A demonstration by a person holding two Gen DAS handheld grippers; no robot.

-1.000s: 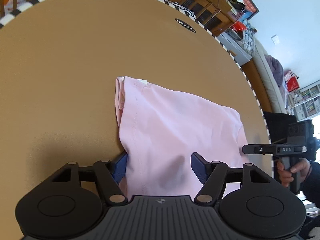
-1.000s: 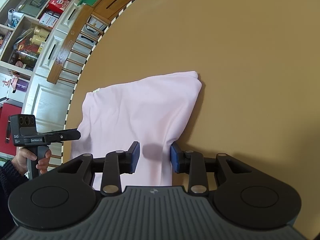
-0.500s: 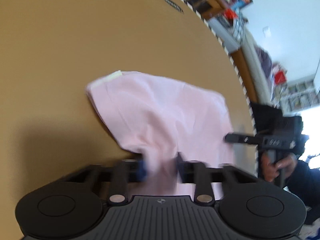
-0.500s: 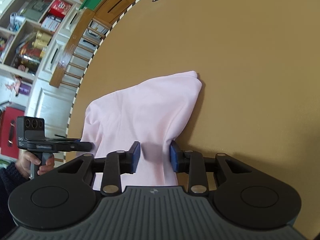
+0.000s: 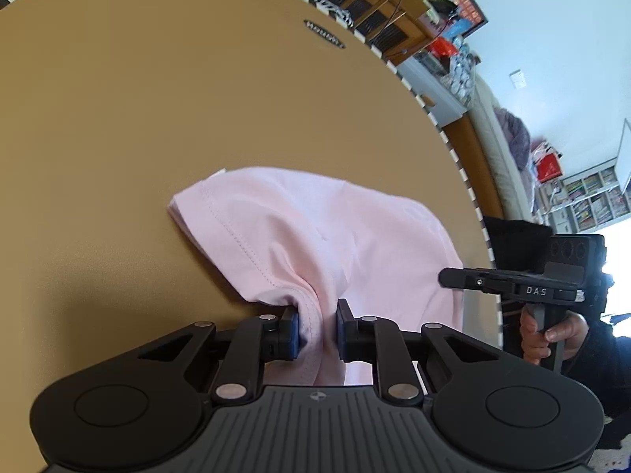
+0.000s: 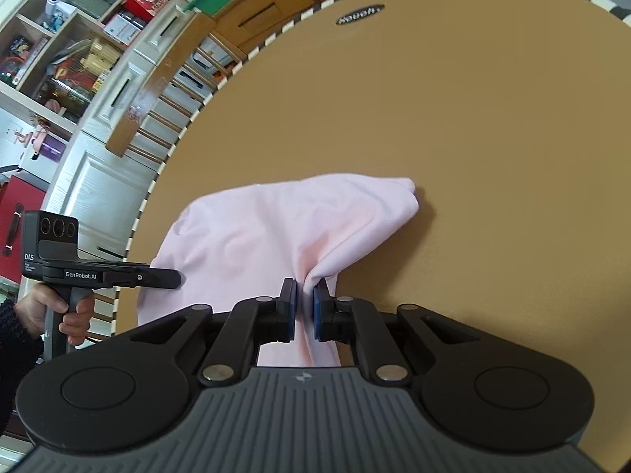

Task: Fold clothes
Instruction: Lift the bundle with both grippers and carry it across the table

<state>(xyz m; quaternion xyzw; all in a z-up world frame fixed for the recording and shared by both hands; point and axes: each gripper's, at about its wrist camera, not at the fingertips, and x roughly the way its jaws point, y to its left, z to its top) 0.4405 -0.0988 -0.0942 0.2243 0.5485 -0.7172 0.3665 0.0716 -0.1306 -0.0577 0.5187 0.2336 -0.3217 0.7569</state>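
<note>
A pale pink garment [image 5: 315,236] lies partly folded on the round tan table [image 5: 157,118]. My left gripper [image 5: 317,329] is shut on its near stitched hem, and the cloth rises in a bunched ridge between the blue pads. In the right wrist view the same garment [image 6: 276,236] shows, and my right gripper [image 6: 303,309] is shut tight on its near corner. The near edge is lifted off the table; the far edge rests on it. Each gripper shows in the other's view: the right one [image 5: 453,278], the left one [image 6: 173,278].
The table [image 6: 473,118] has a black-and-white striped rim and a dark logo patch [image 5: 324,34]. Wooden chairs [image 6: 157,90], shelves and cabinets stand beyond the rim. A sofa [image 5: 504,142] lies off to the right.
Both grippers closed on the garment's near edge and lifted it, so the flat cloth now bunches up. The left gripper went from wide open to shut.
</note>
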